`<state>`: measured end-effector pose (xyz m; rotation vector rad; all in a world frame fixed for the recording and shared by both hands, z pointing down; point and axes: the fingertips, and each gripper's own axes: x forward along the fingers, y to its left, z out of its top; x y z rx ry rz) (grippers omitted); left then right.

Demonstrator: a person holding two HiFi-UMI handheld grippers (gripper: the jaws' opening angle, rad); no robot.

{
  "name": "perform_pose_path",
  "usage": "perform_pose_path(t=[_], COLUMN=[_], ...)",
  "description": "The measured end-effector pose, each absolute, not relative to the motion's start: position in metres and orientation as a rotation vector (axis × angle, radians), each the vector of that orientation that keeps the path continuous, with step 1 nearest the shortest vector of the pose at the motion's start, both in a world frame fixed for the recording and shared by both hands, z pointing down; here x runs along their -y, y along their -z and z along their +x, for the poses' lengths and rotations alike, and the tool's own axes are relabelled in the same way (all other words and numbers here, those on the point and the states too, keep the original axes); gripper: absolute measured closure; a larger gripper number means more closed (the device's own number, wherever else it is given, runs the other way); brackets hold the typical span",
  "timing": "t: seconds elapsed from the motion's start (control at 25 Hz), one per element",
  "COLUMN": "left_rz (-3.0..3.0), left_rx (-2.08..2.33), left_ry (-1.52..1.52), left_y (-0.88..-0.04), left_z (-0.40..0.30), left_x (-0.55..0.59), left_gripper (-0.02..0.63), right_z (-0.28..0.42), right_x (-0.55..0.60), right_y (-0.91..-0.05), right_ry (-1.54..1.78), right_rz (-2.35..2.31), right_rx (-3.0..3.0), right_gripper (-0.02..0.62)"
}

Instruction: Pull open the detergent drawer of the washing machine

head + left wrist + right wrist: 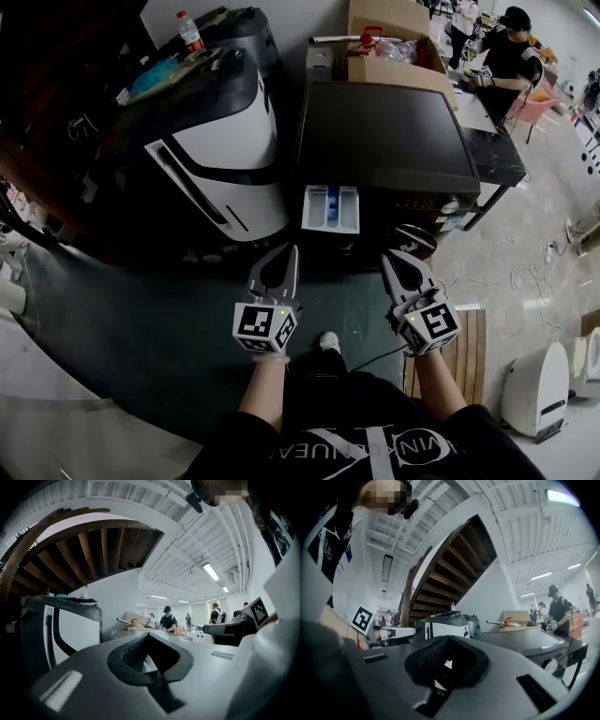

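Surroundings: white-and-black rounded appliance (216, 159) stands just left of the dark-topped washing machine (384, 136); a clear plastic bottle with a red cap (190, 33) sits behind it. Brown cardboard boxes (394, 42) are stacked behind the machine.
Drawer: white detergent drawer with blue compartments (330, 208) stands pulled out of the machine's front at its upper left corner, its tray open to view from above.
Left gripper: left gripper (287, 255) hangs just below the drawer's near left corner, apart from it; its fingers are pressed together with nothing between them.
Right gripper: right gripper (394, 262) is low and to the right of the drawer, in front of the machine's round door (414, 240); its fingers also meet, empty.
Floor: dark green mat (141, 328) lies under the person's white shoe (328, 342); a wooden slatted board (469, 356) lies to the right, with loose cables (534, 272) on the pale floor and a white rounded appliance (539, 389) near the corner.
Surface: dark surface (497, 155) stands right of the machine; a person in black (506, 56) works beyond it.
Room: brown wooden staircase underside (93, 545) rises overhead, beside a white beamed ceiling with strip lights (211, 571).
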<state>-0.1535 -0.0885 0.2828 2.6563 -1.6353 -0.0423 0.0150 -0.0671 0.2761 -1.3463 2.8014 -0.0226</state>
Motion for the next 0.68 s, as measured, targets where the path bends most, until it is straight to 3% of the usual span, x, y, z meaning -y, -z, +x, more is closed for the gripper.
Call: perform_pose_path(t=[0.68], left_rz=[2.673], left_rx=[1.652], left_ry=[0.008], left_y=[-0.280], left_z=[-0.149], left_x=[0.098], left_gripper=[0.597], right_z=[0.021], right_x=[0.072], right_y=[-0.276], right_ry=[-0.012], right_rz=[-1.358], right_rx=[-2.798], right_gripper=[0.584])
